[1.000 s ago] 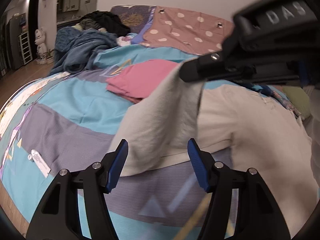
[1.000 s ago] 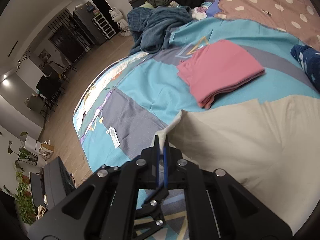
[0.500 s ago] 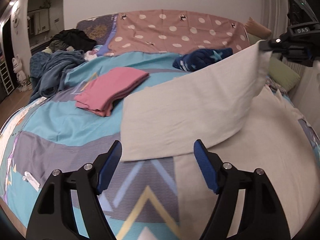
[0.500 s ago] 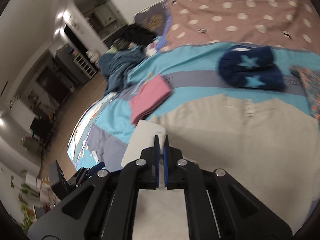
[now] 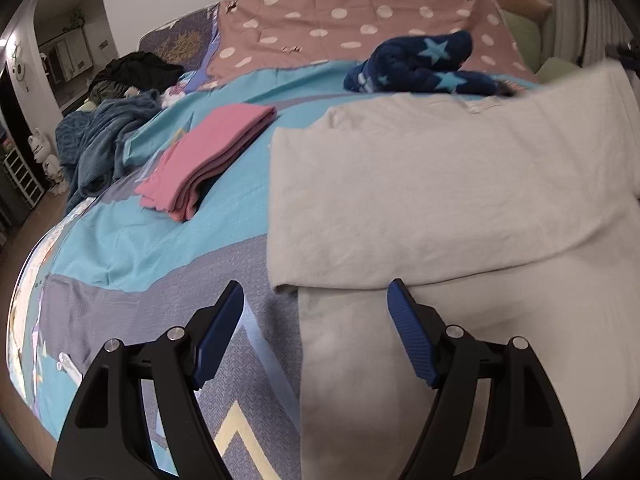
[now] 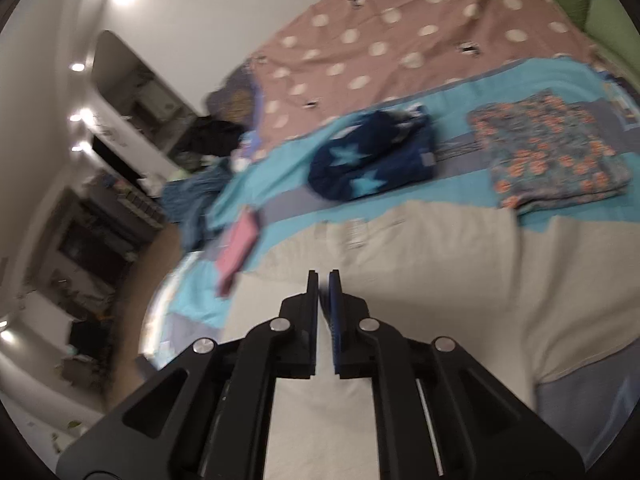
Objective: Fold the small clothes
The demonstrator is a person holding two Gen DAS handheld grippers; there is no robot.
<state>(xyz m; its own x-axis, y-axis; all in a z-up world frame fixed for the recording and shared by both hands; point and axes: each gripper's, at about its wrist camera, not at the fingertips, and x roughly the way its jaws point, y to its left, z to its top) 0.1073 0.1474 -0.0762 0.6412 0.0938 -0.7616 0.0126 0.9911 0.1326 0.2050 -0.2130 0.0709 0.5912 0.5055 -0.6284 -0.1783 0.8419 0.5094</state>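
A cream garment [image 5: 440, 200] lies spread on the bed, with one flap folded over across its upper part. My left gripper [image 5: 315, 292] hovers open just in front of the fold's near left corner, nothing between its blue pads. In the right wrist view the same cream garment [image 6: 440, 260] fills the foreground. My right gripper [image 6: 323, 276] is above it, its jaws opening to a narrow gap with no cloth showing between the tips. In the left wrist view the flap's far right end is blurred at the picture's edge.
A folded pink cloth [image 5: 212, 156] lies left of the garment. A navy star-print piece [image 6: 372, 160] and a folded floral cloth [image 6: 548, 148] lie behind it. A blue blanket heap [image 5: 100, 136] and dark clothes [image 5: 136, 70] sit at the far left, near the bed's edge.
My right gripper carried the cream flap across the garment to the right, and its pinch has loosened. My left gripper shifted right and widened.
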